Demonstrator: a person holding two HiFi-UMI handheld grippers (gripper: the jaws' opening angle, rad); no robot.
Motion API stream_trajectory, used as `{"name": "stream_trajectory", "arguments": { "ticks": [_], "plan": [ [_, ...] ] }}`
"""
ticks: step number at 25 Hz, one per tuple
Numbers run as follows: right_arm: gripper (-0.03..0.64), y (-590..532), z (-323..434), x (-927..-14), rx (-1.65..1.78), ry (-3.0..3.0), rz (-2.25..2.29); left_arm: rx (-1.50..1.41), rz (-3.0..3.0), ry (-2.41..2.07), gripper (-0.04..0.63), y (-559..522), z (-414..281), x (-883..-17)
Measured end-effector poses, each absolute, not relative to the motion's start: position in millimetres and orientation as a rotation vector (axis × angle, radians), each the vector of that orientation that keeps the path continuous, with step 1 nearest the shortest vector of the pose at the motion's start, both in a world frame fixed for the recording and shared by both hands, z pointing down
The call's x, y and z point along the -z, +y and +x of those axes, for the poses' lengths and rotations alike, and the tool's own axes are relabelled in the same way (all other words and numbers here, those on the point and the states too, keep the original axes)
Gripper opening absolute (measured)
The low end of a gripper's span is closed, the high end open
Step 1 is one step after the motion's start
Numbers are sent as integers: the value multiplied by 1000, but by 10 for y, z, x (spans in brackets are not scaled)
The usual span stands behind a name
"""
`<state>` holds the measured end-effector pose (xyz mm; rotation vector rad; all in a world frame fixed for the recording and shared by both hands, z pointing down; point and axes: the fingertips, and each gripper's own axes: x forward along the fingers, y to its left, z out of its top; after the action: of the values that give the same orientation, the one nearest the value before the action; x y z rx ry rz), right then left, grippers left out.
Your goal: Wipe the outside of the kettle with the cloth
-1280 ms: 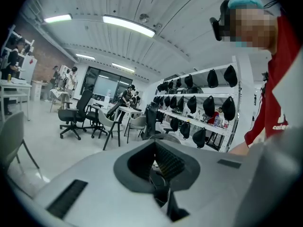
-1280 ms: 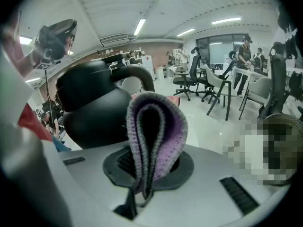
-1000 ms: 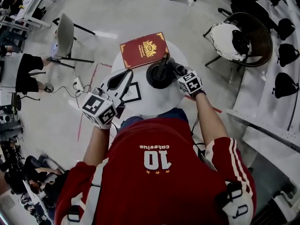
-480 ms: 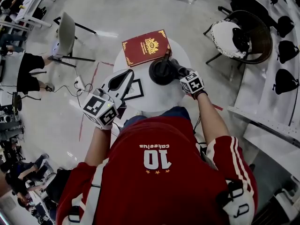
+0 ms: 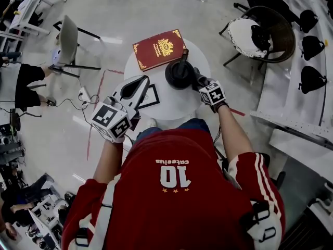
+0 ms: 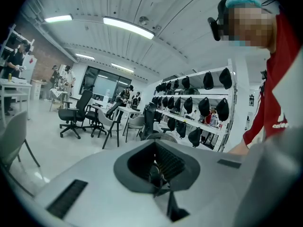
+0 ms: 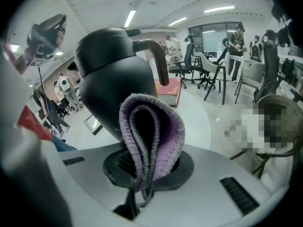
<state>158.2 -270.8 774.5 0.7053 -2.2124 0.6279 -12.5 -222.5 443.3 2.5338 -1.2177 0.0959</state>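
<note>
The right hand-held gripper (image 7: 142,183) clamps the folded cloth (image 7: 152,131) just beside the kettle (image 7: 111,74) standing on the bench (image 5: 174,107). The wiping step seems ready to start: next, press the cloth against its side. The left hand-held gripper (image 6: 156,176) is closed and empty.

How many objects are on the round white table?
3: a red book at the far edge, a black kettle just nearer, a small black-framed picture at the left. Others may be hidden.

Red jersey (image 5: 171,202) w/ white no. 10, striped sleeves (image 5: 256,177).
</note>
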Motion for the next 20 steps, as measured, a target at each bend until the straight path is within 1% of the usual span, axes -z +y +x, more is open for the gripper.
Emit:
{"name": "stream_trajectory", "arguments": {
  "ticks": [12,20],
  "plan": [
    [43,-2219,1488,-7723,-695,-2146,725,-46,2593,-1111,6,-2071,-218,-4303],
    [43,-1917,1297,-7747,-701,-2111,720,-22,2612,-1080,6,-1896,-426,-4265]
  ]
}}
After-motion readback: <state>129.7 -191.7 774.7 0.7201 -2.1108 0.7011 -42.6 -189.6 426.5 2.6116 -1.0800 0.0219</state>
